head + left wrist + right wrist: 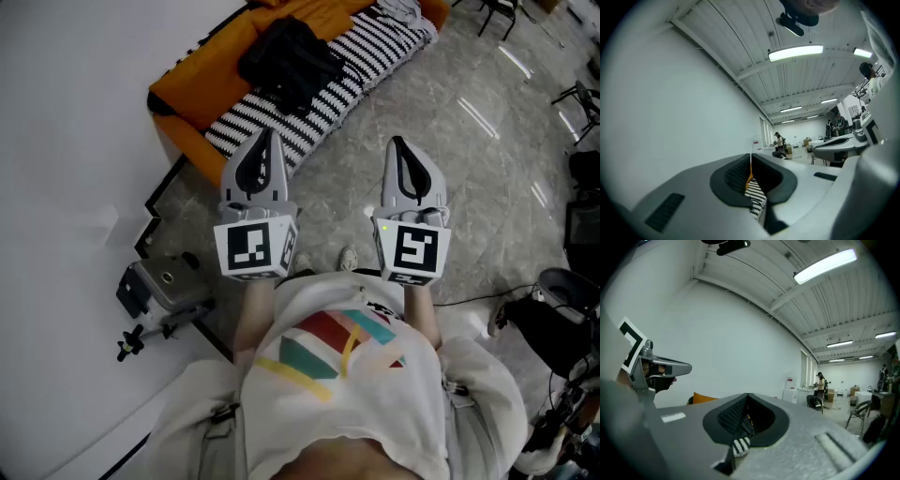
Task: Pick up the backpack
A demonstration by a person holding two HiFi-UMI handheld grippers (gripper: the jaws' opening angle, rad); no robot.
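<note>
Backpack (pixel 289 58): black, soft and slumped, its folds hard to tell apart from the head view.
Where it lies: on the black-and-white striped cover (pixel 314 98) spread over the orange couch (pixel 202 80), which stands against the white wall. It is well ahead of both grippers.
Left gripper (pixel 266 139): jaws pressed together with nothing between them. It is held level, its tip over the near edge of the striped cover — clear of the backpack.
Right gripper (pixel 397 143): likewise closed and empty. It is level beside the left one, over the grey floor (pixel 459 159), touching nothing.
Between the closed jaws: each gripper view shows only a sliver of striped cloth beyond the tips — not gripped.
</note>
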